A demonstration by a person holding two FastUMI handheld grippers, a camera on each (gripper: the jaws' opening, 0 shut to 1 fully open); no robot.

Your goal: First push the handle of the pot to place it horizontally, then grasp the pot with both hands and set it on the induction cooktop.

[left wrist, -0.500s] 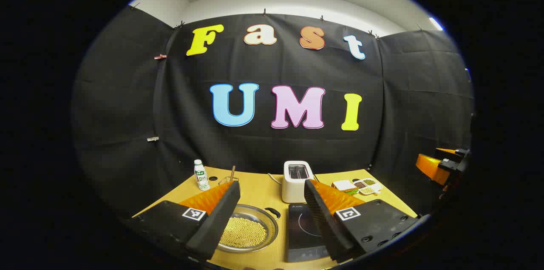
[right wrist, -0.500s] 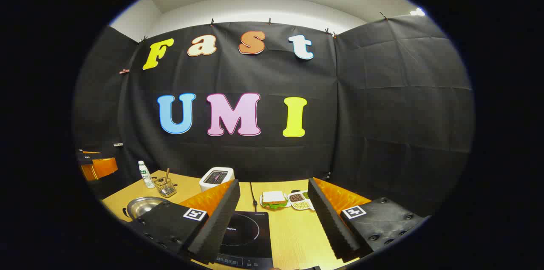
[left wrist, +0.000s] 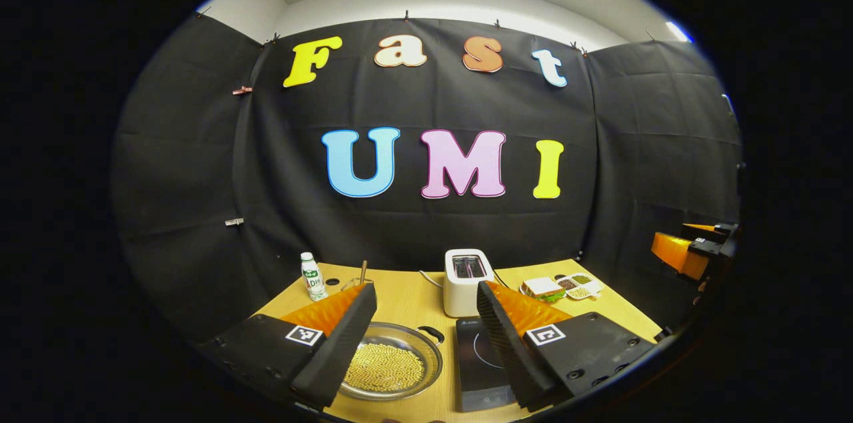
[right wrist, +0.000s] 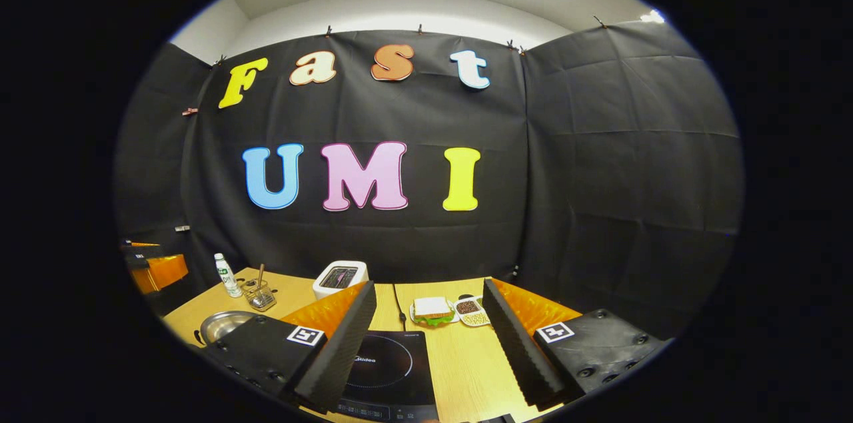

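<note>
In the left gripper view, my left gripper hangs above the worktop with its fingers spread wide and nothing between them. The pot, a shallow steel one full of pale beans, sits near the front edge of the worktop, partly behind my left finger. Its dark handle points toward the back and toward the cooktop, which lies just beside the pot. A toaster stands behind the cooktop, a bottle toward the back left corner, and a sandwich with small dishes toward the back right. The other gripper shows off past the right edge.

In the right gripper view, my right gripper is also wide open and empty, hovering over the cooktop. The pot peeks out at the left edge of the worktop, behind my left finger.

I judge the handle push is not yet begun. To do it well, I would lower one finger beside the handle, nudge its end sideways so the pot turns in place, and go slowly so the beans stay put and the pot does not slide into the cooktop.
</note>
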